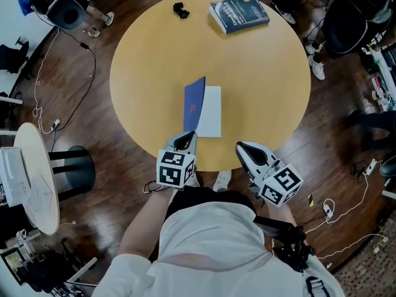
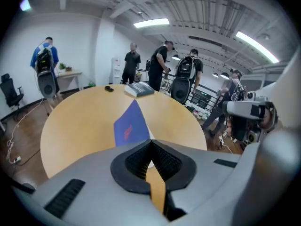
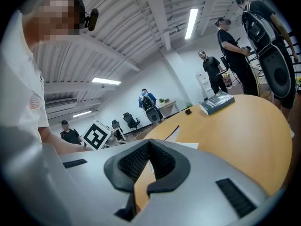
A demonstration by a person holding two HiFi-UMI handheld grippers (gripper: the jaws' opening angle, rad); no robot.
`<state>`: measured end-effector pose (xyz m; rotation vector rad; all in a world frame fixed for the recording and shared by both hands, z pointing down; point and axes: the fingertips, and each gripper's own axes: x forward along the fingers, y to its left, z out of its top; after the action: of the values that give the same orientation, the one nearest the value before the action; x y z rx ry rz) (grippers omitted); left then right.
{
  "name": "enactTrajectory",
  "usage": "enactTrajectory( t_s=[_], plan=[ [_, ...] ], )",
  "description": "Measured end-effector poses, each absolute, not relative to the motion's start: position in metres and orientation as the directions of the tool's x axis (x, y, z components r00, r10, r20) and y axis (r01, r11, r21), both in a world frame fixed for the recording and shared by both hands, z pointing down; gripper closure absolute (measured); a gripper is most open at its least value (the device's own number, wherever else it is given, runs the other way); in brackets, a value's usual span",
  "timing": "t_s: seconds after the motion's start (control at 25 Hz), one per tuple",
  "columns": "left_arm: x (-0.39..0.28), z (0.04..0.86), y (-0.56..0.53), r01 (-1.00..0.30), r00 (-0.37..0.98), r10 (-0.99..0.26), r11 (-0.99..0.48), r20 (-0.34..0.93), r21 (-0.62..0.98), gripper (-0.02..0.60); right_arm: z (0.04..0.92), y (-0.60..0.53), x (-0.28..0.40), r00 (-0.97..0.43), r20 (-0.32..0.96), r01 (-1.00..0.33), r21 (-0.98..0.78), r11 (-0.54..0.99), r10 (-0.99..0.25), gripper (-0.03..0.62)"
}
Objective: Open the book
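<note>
Left gripper point(image 1: 184, 140) has its jaws pressed together at the near edge of the round wooden table point(image 1: 260, 85), and in the left gripper view the lower corner of the blue front cover point(image 1: 194, 104) runs straight down to the closed tips, so it seems to be pinching that corner, though the contact itself is hidden behind the jaw housing. That cover belongs to a thin blue book point(image 1: 210, 115) lying near the middle of the table, just beyond the gripper. It stands raised at a steep tilt over the spine side, with a white first page showing flat to its right. Right gripper point(image 1: 242, 147) hovers beside it at the table's edge, jaws also closed and nothing between them, clear of the book. By my reading the opening is roughly half done: the cover is up but not yet laid flat on its far side, and that swing-over and release are what remain. A thicker dark-blue book point(image 1: 239, 12) and a small black object point(image 1: 180, 9) sit untouched at the far rim.
</note>
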<state>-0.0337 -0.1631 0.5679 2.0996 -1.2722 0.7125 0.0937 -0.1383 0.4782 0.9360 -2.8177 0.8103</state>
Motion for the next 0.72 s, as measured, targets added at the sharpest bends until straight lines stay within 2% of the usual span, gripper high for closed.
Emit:
enactTrajectory(
  t_s=[0.36, 0.72],
  plan=[
    [-0.148, 0.563, -0.155, -0.972, 0.233, -0.677, -0.157, 0.698, 0.172, 0.572, 0.476, -0.132, 0.042, -0.837, 0.228, -0.543, -0.462, 0.701, -0.498, 0.594],
    [-0.227, 0.636, -0.146, -0.992, 0.120, -0.584, -0.089, 0.803, 0.084, 0.572, 0.476, -0.121, 0.008, -0.822, 0.256, -0.568, -0.450, 0.690, -0.509, 0.595]
  ],
)
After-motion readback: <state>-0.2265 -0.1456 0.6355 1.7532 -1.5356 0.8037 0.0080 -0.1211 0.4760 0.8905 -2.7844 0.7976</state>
